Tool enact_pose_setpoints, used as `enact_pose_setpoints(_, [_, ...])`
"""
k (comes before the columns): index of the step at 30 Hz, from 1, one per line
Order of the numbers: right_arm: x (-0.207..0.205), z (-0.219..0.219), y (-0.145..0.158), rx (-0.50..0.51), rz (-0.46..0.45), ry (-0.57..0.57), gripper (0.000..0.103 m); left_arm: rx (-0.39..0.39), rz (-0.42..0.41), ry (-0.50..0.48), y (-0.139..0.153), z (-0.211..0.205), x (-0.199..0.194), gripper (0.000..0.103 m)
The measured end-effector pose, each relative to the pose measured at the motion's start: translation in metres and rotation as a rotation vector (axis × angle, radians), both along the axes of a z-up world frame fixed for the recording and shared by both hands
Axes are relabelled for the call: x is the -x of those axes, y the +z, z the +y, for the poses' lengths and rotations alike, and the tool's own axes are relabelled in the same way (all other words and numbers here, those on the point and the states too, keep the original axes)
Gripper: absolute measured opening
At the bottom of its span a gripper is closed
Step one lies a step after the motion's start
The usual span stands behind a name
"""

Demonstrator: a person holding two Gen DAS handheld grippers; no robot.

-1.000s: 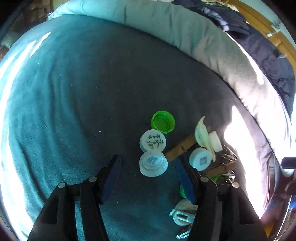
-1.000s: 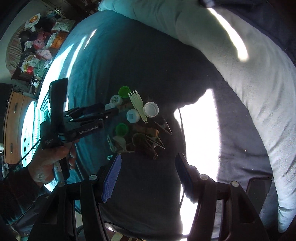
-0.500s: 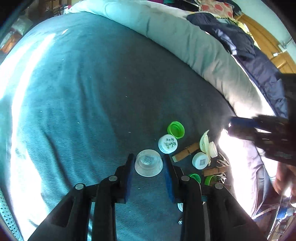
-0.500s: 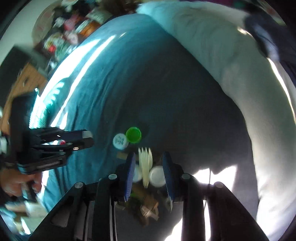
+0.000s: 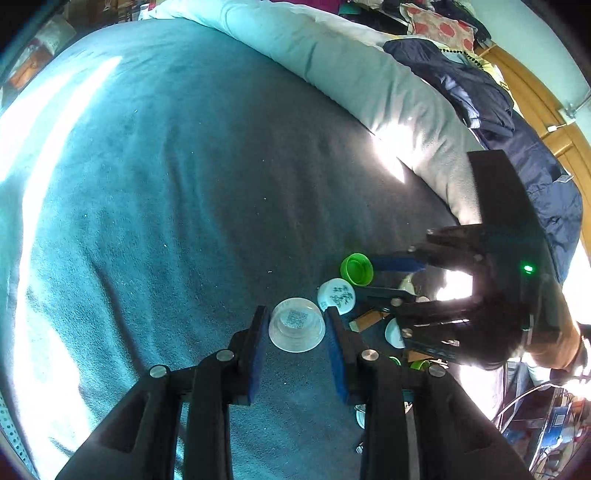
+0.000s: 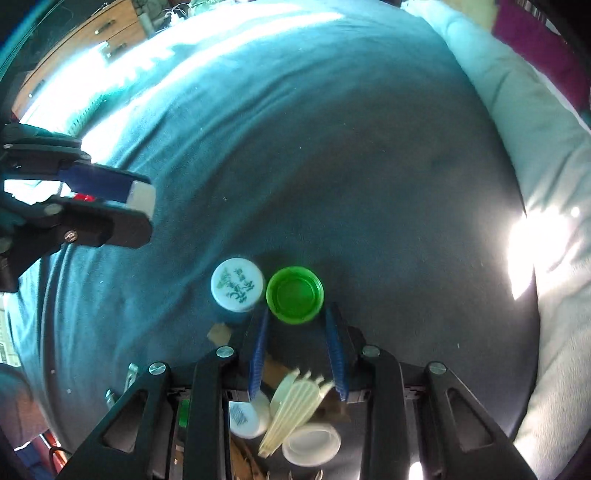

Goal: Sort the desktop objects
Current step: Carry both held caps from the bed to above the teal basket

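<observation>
My left gripper (image 5: 296, 326) is shut on a white bottle cap with a QR code (image 5: 296, 325), held between its blue pads above the dark blanket (image 5: 184, 184). My right gripper (image 6: 295, 321) has its jaws narrowly apart on either side of a green bottle cap (image 6: 294, 294), which lies open side up; the pads stand at its near edge. A white cap with green print (image 6: 237, 283) lies just left of it. The green cap (image 5: 357, 268) and the printed cap (image 5: 337, 296) also show in the left wrist view, beside the right gripper (image 5: 373, 277).
Under the right gripper lies a heap: a cream plastic fork (image 6: 295, 413), white caps (image 6: 312, 445), wooden clothes pegs (image 6: 219, 334). A pale duvet (image 5: 332, 62) and dark jacket (image 5: 498, 110) line the far and right sides. Wooden drawers (image 6: 92, 29) stand beyond the bed.
My left gripper closed on the QR-code cap and lifted it away from the heap. My right gripper closed in from afar, moved over the heap and came down around the green cap.
</observation>
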State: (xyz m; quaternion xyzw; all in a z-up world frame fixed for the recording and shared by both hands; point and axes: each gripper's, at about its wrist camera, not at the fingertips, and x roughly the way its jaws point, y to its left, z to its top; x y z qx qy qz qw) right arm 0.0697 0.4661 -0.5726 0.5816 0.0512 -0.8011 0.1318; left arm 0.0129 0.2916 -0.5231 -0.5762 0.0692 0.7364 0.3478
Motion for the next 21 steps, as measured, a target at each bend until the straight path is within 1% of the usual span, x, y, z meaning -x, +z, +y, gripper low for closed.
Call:
enact_pose_setpoints(4, [0.008,-0.001,-0.002,0.015,0.009,-0.012,0.030,0.004,0.003,-0.006,-0.001,0.003,-0.002,0.031])
enact_pose_setpoints(7, [0.009,0.007,-0.003,0.057,-0.012,-0.051,0.029,0.005,0.007,-0.008,0.003,0.003,-0.002,0.031])
enact_pose_setpoints(8, [0.009,0.011,0.000,0.091,-0.025,-0.074,0.028,0.007,0.011,-0.010,0.005,0.004,-0.002,0.031])
enact_pose_setpoints(11, [0.001,0.020,0.019,0.133,-0.006,-0.136,0.027,0.014,0.026,-0.009,0.015,0.005,-0.003,0.031])
enact_pose_setpoints(13, [-0.007,0.027,0.037,0.148,0.009,-0.208,0.027,0.020,0.031,-0.011,0.026,0.008,-0.004,0.031])
enact_pose_setpoints(16, [-0.024,0.034,0.076,0.159,0.047,-0.322,0.028,0.018,0.060,-0.022,0.054,0.013,-0.008,0.031])
enact_pose_setpoints(21, [-0.057,0.035,0.155,0.170,0.126,-0.461,0.028,-0.003,0.120,-0.048,0.126,0.016,-0.015,0.031])
